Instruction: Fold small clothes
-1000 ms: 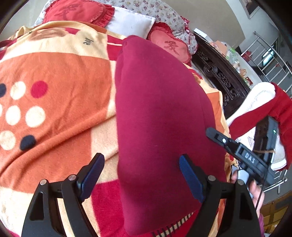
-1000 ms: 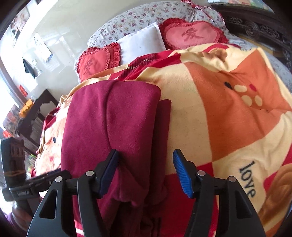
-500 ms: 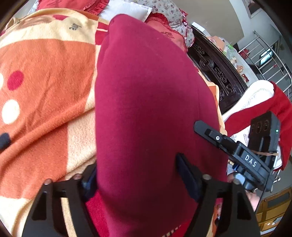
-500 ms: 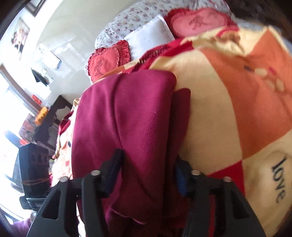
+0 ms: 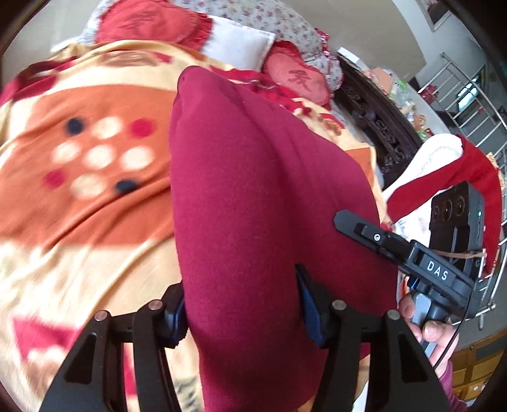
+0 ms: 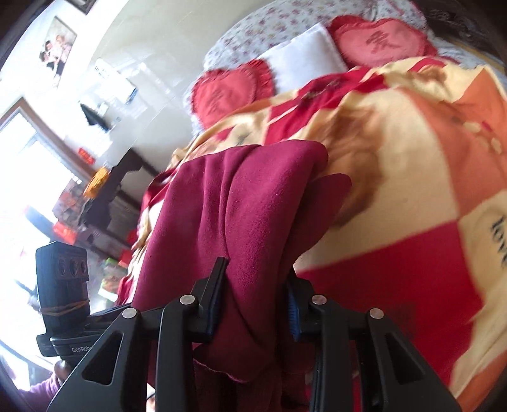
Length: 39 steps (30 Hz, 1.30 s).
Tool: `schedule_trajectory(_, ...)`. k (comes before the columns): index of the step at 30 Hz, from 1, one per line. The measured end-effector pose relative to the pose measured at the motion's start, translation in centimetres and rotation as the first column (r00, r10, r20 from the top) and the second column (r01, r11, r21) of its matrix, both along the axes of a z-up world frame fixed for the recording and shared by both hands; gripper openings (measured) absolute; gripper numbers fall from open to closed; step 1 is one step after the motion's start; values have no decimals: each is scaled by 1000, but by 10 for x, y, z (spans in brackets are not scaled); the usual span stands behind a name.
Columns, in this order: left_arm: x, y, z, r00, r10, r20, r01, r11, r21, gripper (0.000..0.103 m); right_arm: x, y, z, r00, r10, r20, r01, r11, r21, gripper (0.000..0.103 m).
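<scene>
A dark red folded garment [image 5: 253,196] stretches away from me over the orange and cream blanket [image 5: 79,196]. My left gripper [image 5: 244,313] is shut on its near end, which bulges between the jaws. In the right wrist view the same garment [image 6: 247,202] is bunched and lifted off the blanket [image 6: 412,190], and my right gripper [image 6: 253,304] is shut on its near edge. The right gripper body also shows at the right of the left wrist view [image 5: 412,253], beside the garment.
Red heart cushions [image 5: 149,22] and a white pillow [image 5: 237,47] lie at the bed's head. A dark carved bed frame [image 5: 374,120] runs along the right. A red and white cloth [image 5: 443,177] lies beyond it. A dark side table [image 6: 114,190] stands left.
Both grippers closed on the garment's near end, having been open around it a second ago. The garment has since lifted and bunched, and both views have pulled back.
</scene>
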<state>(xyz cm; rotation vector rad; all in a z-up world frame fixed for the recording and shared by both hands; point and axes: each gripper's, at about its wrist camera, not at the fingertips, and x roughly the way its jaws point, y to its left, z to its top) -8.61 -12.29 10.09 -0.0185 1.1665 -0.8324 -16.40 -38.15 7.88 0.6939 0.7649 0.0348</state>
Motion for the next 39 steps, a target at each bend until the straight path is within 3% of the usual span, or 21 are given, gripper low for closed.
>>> schedule_trajectory(5, -25, 47, -30, 997, 70, -14, -69, 995, 78, 61, -2, 56, -21, 994, 90, -66, -91, 996, -18, 19)
schedule_trajectory(7, -26, 55, -48, 997, 80, -22, -76, 990, 118, 64, 2, 71, -43, 981, 108, -161, -114, 993, -30, 23)
schedule_trajectory(9, -29, 64, -53, 995, 96, -12, -94, 989, 111, 70, 0, 76, -54, 968, 92, -233, -110, 992, -68, 27)
schedule_trajectory(11, -34, 70, -43, 993, 105, 48, -109, 988, 108, 74, -12, 80, -46, 973, 84, -213, -106, 990, -96, 28)
schedule_trajectory(15, -42, 85, -17, 962, 141, 233, -174, 976, 131, 89, -33, 97, -5, 983, 77, -166, -122, 952, -280, 28)
schedule_trajectory(19, -38, 84, -14, 957, 157, 244, -192, 973, 125, 89, -46, 128, 23, 977, 192, -93, -213, 905, -367, 22)
schedule_trajectory(24, -35, 69, -34, 957, 164, 238, -204, 967, 154, 89, -37, 152, -10, 957, 180, -226, -267, 851, -453, 11)
schedule_trajectory(26, -34, 68, -35, 959, 179, 220, -212, 967, 139, 89, -34, 150, -35, 946, 151, -287, -269, 860, -433, 10)
schedule_trajectory(28, -37, 70, -33, 951, 193, 241, -230, 964, 136, 89, -39, 147, -41, 954, 133, -267, -239, 875, -421, 10)
schedule_trajectory(32, -47, 73, -18, 935, 190, 301, -234, 965, 120, 89, -44, 149, -29, 959, 121, -255, -225, 874, -431, 10)
schedule_trajectory(39, -69, 86, 11, 909, 204, 363, -248, 965, 79, 89, -73, 148, 7, 980, -6, -198, -78, 906, -415, 16)
